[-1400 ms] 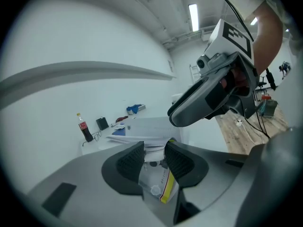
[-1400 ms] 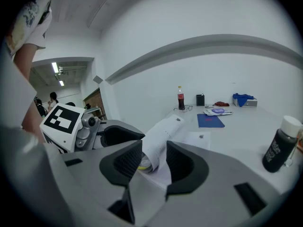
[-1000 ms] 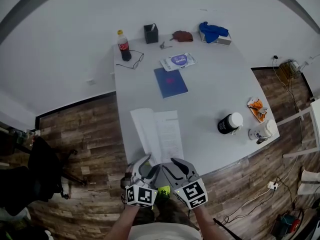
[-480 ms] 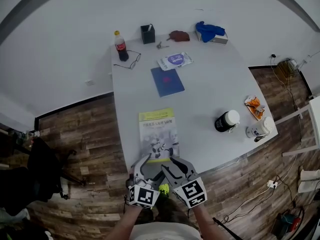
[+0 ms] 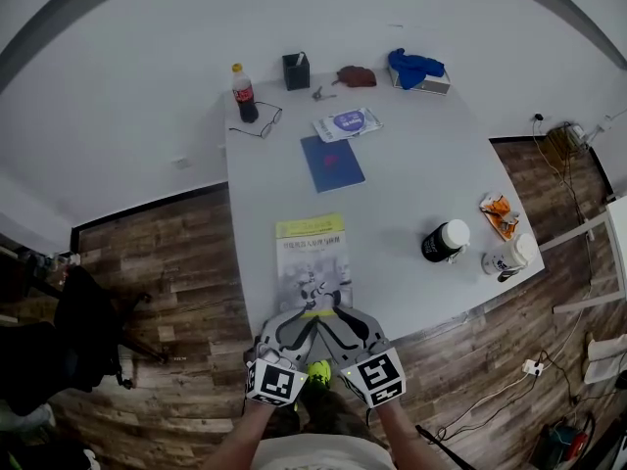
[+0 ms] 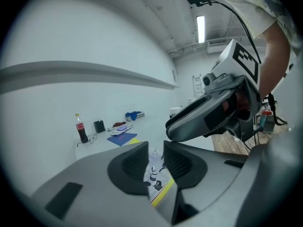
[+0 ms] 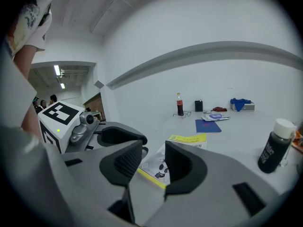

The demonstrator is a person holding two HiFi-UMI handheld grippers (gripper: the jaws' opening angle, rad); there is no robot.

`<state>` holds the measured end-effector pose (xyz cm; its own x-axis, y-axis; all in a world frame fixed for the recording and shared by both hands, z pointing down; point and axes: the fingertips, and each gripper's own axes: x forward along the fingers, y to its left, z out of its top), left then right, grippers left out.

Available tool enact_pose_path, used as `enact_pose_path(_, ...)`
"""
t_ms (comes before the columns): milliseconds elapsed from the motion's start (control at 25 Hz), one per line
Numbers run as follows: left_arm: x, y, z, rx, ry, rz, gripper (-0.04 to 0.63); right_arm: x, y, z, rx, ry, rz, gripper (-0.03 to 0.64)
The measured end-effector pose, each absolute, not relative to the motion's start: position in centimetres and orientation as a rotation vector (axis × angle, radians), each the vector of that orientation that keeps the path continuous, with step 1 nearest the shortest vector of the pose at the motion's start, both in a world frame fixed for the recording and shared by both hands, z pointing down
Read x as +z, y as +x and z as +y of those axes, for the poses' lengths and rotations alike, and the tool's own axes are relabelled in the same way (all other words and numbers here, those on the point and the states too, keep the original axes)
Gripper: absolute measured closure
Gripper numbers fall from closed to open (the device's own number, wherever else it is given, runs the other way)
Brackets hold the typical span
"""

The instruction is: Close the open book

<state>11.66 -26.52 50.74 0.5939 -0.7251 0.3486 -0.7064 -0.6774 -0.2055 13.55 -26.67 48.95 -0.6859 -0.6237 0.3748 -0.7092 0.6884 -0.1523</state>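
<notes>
At near edge of white surface [image 5: 421, 184], closed yellow-and-white paperback book [image 5: 312, 258] lies flat; left claw [image 6: 155, 157], just narrowed, and right claw [image 7: 154, 162] hover at its near end, both slightly open, gripping nothing.

A cola bottle [image 5: 244, 93] is standing at the far-left corner of the white table [image 5: 431, 155] beside glasses [image 5: 257, 120]; a blue notebook [image 5: 332, 163] is lying mid-table, and a dark jar [image 5: 446, 242] (white-lidded) is sitting near the right edge.

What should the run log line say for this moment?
book: closed, flat on table | left gripper: jaws just closed partway, nothing gripped | right gripper: jaws apart, empty
</notes>
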Motion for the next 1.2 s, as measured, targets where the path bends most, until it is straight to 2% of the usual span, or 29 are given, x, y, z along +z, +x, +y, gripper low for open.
enact_pose_path(40, 50.5, 11.7, -26.4, -0.639, -2.756, 1.223, 0.527, 48.8, 13.4, -26.7, 0.411, 1.053, -2.614, 0.465)
enact_pose_path(160, 50.0, 11.7, -26.3, -0.606, -2.786, 1.223, 0.580, 48.2, 13.1, -26.8, 0.393, 1.045, -2.637, 0.465)
enact_pose_path(400, 48.2, 10.5, -26.9, -0.464, -2.862, 1.337, 0.583, 46.8, 12.3, -26.8, 0.347, 1.039, -2.665, 0.467)
enact_pose_path(640, 47.0, 10.5, -27.0, -0.404, -2.873, 1.376, 0.583, 46.3, 12.3, -27.1, 0.320, 1.059, -2.658, 0.539)
enact_pose_path(920, 46.2, 10.7, -27.1, -0.305, -2.922, 1.431, 0.583, 45.7, 12.1, -27.0, 0.308, 1.061, -2.647, 0.580)
enact_pose_path(1200, 45.7, 10.7, -27.2, -0.294, -2.907, 1.444, 0.583, 45.4, 11.7, -27.0, 0.298, 1.059, -2.658, 0.584)
